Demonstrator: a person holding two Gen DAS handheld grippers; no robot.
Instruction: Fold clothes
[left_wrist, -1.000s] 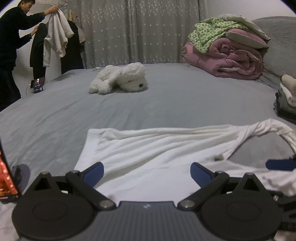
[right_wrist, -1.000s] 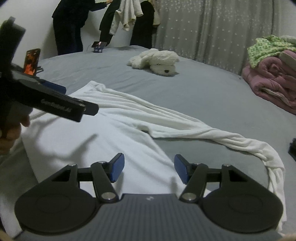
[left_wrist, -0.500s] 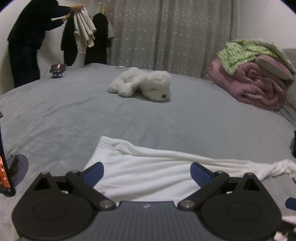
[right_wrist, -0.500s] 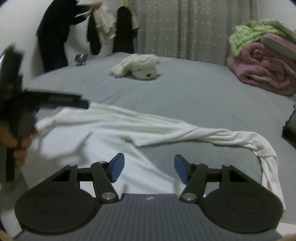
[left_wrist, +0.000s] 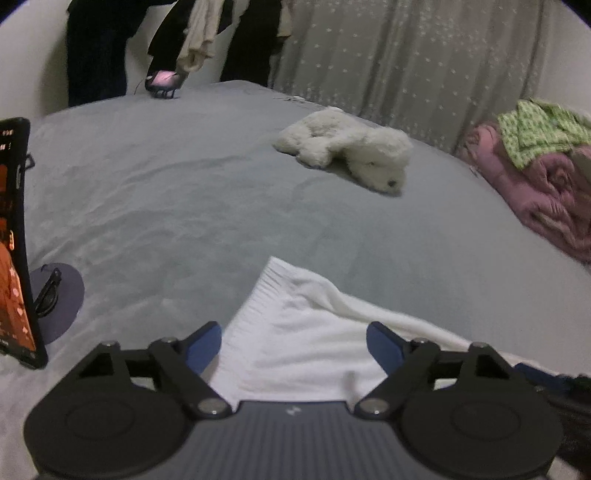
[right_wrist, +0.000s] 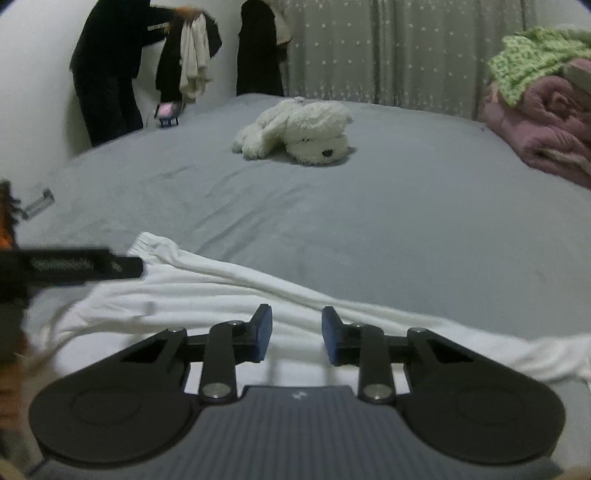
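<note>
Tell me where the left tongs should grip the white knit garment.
Grip the ribbed hem corner of the white knit garment, coming low from the near side: it lies flat on the grey bedsheet, between the closing left tongs.

Bed (left_wrist: 184, 192): garment (left_wrist: 306, 332) spread along its near edge, between the jaws of the left gripper (left_wrist: 294, 343) and of the right gripper (right_wrist: 296, 338), both closing. Plush toy (right_wrist: 295, 129) lies mid-bed, beyond the garment. Bedding pile (right_wrist: 543, 122) at far right. Phone (left_wrist: 13, 240) stands at near left. Person (right_wrist: 107, 74) stands behind the far-left corner, before hanging clothes (right_wrist: 192, 70).
</note>
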